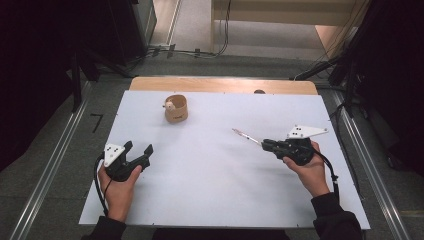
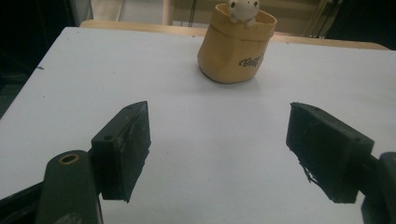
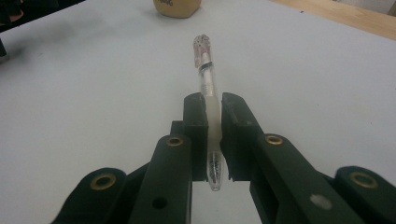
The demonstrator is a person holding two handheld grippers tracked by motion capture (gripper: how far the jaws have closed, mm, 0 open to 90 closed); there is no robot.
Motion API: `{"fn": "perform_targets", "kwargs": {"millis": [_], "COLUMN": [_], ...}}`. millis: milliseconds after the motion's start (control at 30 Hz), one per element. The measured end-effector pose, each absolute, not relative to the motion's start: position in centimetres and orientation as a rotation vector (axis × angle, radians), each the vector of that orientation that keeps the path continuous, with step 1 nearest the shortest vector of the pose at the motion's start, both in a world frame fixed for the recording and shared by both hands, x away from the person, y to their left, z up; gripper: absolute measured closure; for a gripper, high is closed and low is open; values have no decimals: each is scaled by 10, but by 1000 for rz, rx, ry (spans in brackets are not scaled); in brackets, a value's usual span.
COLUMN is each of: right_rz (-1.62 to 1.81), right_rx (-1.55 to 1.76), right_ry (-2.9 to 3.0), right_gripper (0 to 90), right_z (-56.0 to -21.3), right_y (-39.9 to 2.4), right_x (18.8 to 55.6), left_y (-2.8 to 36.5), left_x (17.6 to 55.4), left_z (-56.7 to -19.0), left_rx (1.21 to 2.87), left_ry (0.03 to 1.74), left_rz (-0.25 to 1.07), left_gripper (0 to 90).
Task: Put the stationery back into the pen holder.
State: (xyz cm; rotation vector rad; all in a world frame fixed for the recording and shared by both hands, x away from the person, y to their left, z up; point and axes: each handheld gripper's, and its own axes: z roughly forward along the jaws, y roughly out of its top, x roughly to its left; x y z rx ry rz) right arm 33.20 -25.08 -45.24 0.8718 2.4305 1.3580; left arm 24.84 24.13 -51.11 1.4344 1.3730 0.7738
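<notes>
The left tongs rest low over the white counter, held in the person's left hand, with the 2 jaws spread wide and nothing between them; in the left gripper view the bare counter shows in the gap. Ahead of these tongs, well apart from them and a little to the right of their line, stands a tan cup with dark lettering on its side and a small white figure perched at its rim; in the high view the cup sits toward the far edge of the counter. The right tongs are held in the right hand and pinch a clear pen between their jaws, gripping it along its frosted middle. The pen runs along the line of the jaws: its spring end sticks back between them toward the camera, and its longer part reaches forward past the tips, ending in a pinkish patterned end. In the high view the pen juts from the right tongs toward the left and slightly away from the person, above the counter. The 2 tongs are well apart, with open counter between them.
</notes>
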Motion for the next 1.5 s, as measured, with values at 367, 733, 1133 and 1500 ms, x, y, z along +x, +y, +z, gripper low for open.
{"fn": "perform_targets", "kwargs": {"millis": [367,733,1133,1500], "right_rz": [1368,1363,1373,1377], "right_rx": [851,845,829,794], "right_ry": [2434,2440,2436,2450], "right_gripper": [788,788,788,788], "right_z": [-448,-448,-445,-442], "right_y": [-232,-216,-197,-174], "right_x": [340,347,355,361], "left_y": [241,240,239,239], "left_x": [249,249,249,249], "left_z": [-512,-512,-512,-512], "left_rx": [1438,1439,1452,1442], "left_ry": [1373,1369,1373,1368], "left_rz": [782,783,778,773], "left_gripper": [230,230,230,230]}}
